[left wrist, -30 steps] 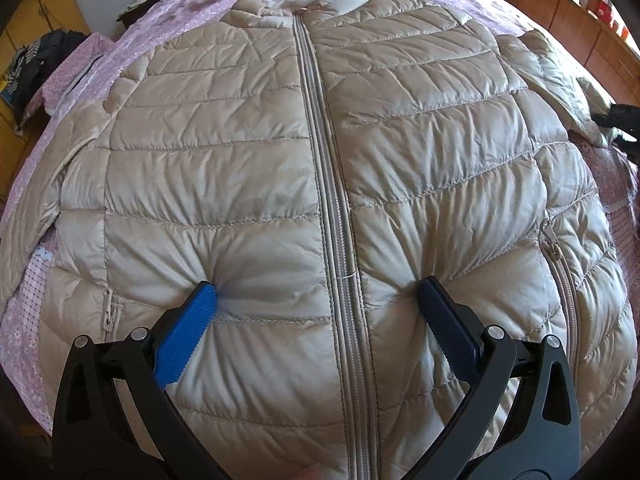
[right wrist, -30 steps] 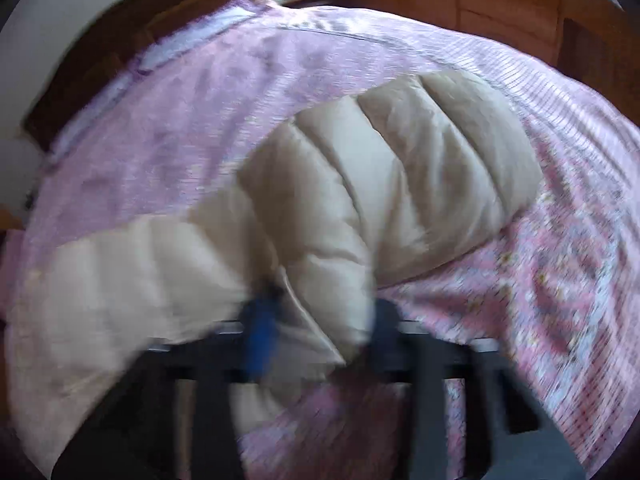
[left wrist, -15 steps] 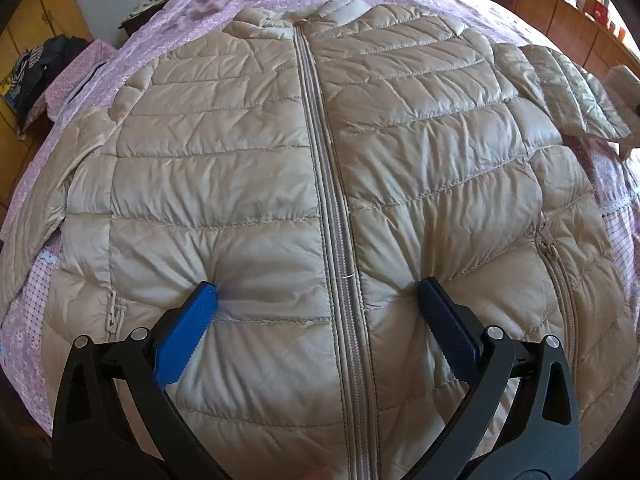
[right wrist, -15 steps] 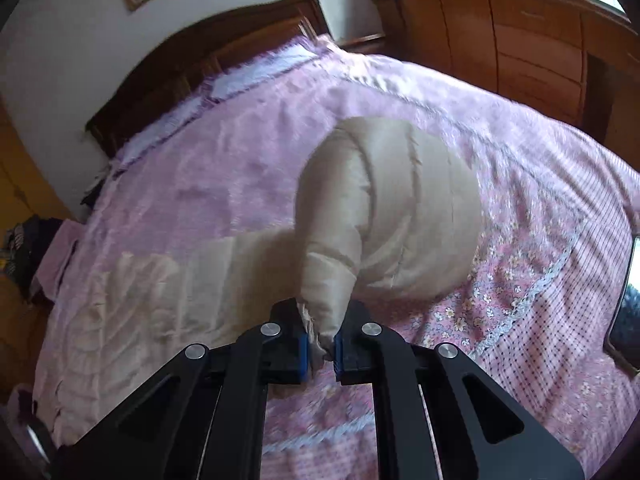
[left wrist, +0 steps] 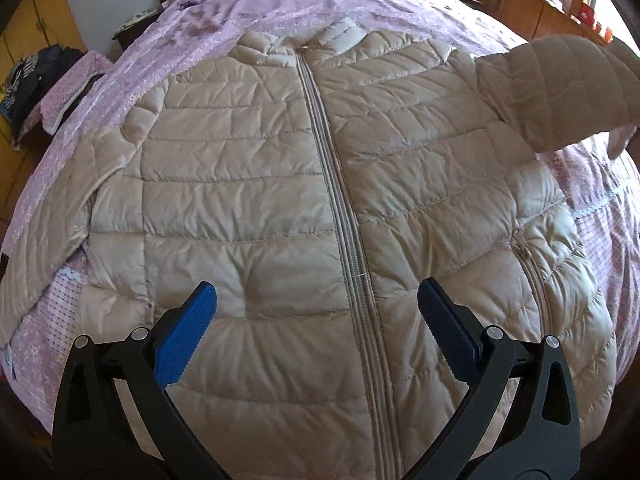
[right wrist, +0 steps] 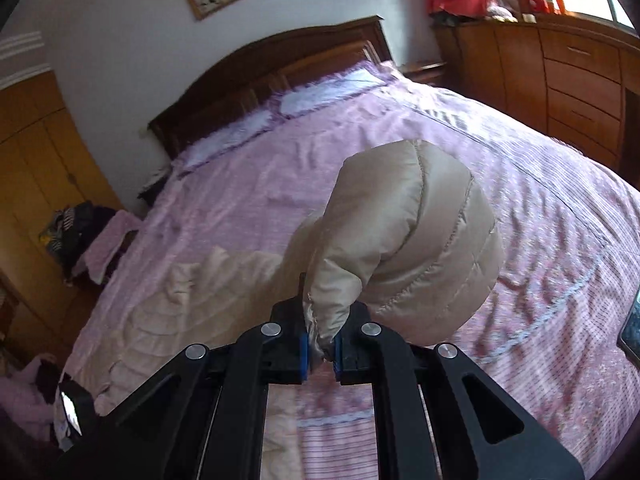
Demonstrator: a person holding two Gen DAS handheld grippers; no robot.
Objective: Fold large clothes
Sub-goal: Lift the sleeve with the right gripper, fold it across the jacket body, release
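— Jacket [left wrist: 248,184] lies zipped, front up, on our bed [left wrist: 360,4]?
— Yes. Our right gripper [right wrist: 321,346] jaws pinch its sleeve [right wrist: 408,240] cuff aloft, seemingly; left gripper [left wrist: 316,328] jaws gape wide, empty, above the near hem.

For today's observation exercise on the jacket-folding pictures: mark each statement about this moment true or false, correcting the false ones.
1. The jacket is zipped shut. True.
2. The right gripper is shut on the sleeve cuff. True.
3. The left gripper is clamped on the hem. False: it is open above the jacket's front.
4. The jacket lies on a bare wooden floor. False: it lies on a pink bedspread.
5. The sleeve held is raised off the bed. True.
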